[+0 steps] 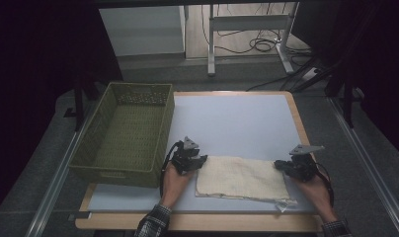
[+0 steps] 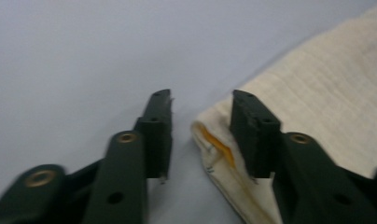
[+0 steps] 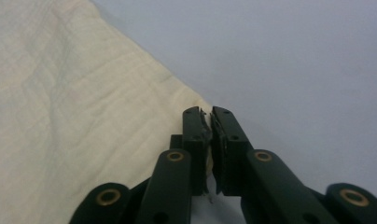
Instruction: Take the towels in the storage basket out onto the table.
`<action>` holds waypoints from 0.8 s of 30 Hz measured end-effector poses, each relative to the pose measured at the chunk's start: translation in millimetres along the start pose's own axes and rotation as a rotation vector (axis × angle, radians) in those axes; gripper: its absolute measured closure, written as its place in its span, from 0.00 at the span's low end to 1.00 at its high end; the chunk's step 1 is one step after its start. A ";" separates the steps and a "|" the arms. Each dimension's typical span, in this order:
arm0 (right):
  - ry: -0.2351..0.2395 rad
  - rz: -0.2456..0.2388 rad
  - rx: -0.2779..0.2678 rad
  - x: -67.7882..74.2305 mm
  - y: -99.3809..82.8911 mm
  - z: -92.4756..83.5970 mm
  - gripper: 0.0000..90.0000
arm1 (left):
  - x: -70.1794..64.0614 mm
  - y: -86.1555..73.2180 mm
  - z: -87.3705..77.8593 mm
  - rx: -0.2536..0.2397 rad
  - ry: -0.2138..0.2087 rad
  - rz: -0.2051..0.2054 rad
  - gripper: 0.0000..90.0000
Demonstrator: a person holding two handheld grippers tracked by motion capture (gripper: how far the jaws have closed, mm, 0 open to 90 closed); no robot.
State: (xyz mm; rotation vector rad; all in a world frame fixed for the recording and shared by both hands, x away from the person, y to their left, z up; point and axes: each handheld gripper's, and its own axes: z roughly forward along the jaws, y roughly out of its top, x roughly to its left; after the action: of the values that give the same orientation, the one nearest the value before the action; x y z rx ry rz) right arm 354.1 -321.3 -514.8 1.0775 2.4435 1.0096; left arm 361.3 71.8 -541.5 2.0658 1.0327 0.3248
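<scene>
Pale blue mat [image 1: 232, 123] on wood-edged table held a folded cream woven cloth [image 1: 242, 177] near the front, green wicker basket [image 1: 126, 133] at left. Left gripper [image 2: 200, 109] jaws apart astride the cloth's corner; right gripper [image 3: 210, 114] clamped on its far corner edge.

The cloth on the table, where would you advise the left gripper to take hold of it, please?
Probably the cloth's left far corner, approached from the left along the table. Its folded edge lies there between the open left gripper fingers, thick enough to pinch.
</scene>
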 end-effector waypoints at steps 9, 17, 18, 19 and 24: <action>-0.043 -0.002 -0.025 -19.6 26.6 1.4 0.96 | -4.3 -0.5 -16.6 -0.073 -0.044 0.008 0.93; -0.037 0.048 -0.025 -41.4 44.6 26.8 0.94 | -5.6 -2.6 -17.9 -0.080 -0.036 0.000 0.85; -0.037 0.045 -0.023 -40.6 42.9 28.1 0.93 | -3.0 -1.6 -17.7 -0.084 -0.046 -0.013 0.77; -0.032 0.049 -0.027 -39.8 40.8 27.7 0.91 | -1.0 -0.4 -17.3 -0.082 -0.056 -0.022 0.72; -0.053 0.061 -0.048 -39.4 31.5 15.9 0.80 | 0.4 1.3 -12.0 -0.052 -0.003 0.005 0.61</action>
State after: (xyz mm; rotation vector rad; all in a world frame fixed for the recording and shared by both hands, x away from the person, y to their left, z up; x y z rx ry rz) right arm 405.7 -327.4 -504.8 1.1546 2.3458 1.0383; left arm 356.0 78.1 -532.7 2.0224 1.0072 0.3480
